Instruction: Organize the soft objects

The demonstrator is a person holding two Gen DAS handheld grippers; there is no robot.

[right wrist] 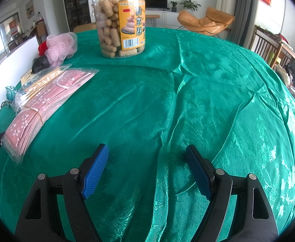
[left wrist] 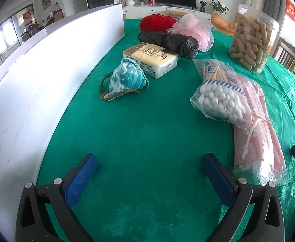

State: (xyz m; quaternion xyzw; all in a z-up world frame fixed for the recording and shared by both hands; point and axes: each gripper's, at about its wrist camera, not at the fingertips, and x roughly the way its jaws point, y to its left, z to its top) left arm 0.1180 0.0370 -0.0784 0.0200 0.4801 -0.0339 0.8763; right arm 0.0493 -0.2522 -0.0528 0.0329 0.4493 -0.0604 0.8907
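Soft things lie on the green cloth. In the left wrist view I see a blue patterned pouch, a tissue pack, a black bag roll, red yarn, a pink mesh puff, a cotton swab bag and a pink mask pack. My left gripper is open above bare cloth, short of them all. In the right wrist view the mask pack lies to the left, the puff further back. My right gripper is open over bare wrinkled cloth.
A white board stands along the left side of the table. A clear jar of snack sticks stands at the back. A hand shows at the left edge of the right wrist view. Chairs stand beyond the table's right edge.
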